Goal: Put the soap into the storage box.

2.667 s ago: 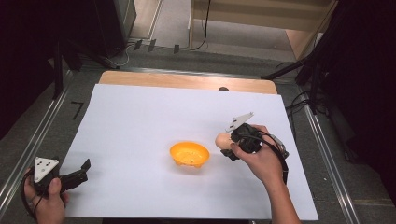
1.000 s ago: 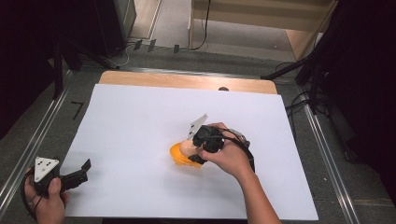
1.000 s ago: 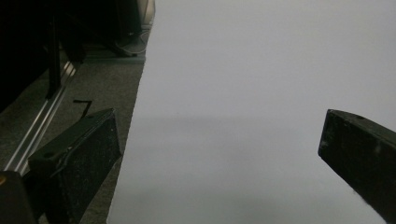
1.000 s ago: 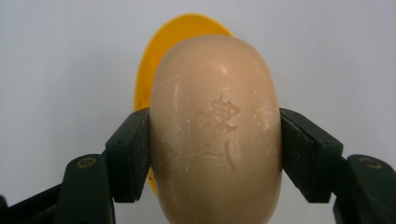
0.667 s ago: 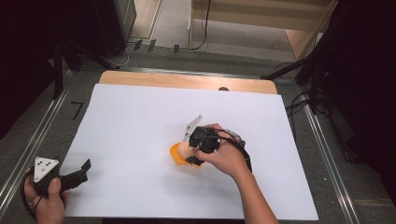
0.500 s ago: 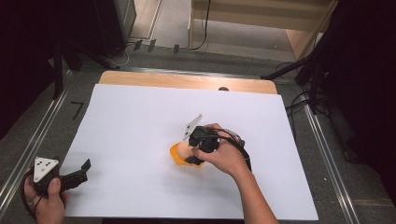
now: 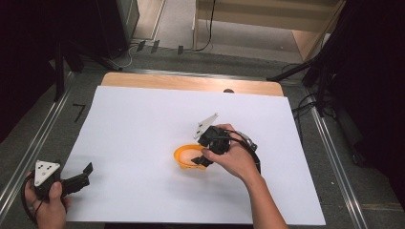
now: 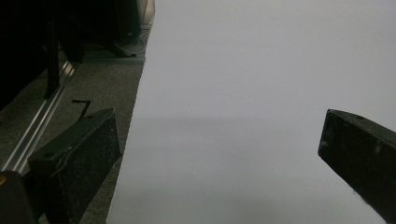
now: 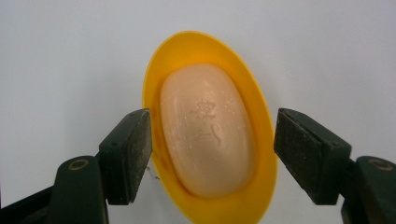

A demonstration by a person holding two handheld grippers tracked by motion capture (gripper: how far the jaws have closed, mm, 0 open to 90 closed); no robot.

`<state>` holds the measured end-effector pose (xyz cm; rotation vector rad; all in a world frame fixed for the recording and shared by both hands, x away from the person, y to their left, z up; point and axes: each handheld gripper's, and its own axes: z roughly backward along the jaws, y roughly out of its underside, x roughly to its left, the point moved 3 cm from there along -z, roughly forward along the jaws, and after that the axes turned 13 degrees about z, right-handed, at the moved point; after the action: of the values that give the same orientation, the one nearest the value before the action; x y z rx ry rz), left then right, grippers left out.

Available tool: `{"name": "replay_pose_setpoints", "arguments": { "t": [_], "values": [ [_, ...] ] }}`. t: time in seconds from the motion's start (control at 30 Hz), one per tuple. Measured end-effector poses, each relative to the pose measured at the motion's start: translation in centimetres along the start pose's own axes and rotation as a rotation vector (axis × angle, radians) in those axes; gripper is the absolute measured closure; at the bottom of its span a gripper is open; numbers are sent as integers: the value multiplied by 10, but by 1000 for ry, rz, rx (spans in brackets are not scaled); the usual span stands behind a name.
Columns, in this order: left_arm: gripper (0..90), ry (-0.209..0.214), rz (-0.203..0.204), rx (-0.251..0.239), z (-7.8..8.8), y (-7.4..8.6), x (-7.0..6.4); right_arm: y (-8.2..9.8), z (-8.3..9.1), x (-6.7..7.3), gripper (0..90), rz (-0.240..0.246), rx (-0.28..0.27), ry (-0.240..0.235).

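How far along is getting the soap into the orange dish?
Done: the pale peach oval soap bar lies inside the orange plastic dish. In hand: the right tool hangs over it, jaws open on either side, off the soap. Left: pulling that tool clear. The left tool is open at the table's near-left corner.

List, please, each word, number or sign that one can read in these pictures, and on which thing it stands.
The soap lying in the orange dish: an embossed mark on its top face, too faint to read.
The floor left of the white sheet: a black angle-shaped mark, no letters.
No other text can be read.
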<state>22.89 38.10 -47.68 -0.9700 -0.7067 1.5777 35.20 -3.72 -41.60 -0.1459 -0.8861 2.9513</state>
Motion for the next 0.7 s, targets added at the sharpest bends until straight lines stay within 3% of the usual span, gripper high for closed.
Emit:
{"name": "replay_pose_setpoints", "arguments": {
  "t": [0.3, 0.7],
  "values": [
    [0, 0, -5, 1, 0, 0, 0, 23, 13, -3, 271, -70, -32, 45],
    [0, -2, -5, -2, 0, 0, -1, 56, 37, -7, 156, -227, -95, 173]
  ]
}}
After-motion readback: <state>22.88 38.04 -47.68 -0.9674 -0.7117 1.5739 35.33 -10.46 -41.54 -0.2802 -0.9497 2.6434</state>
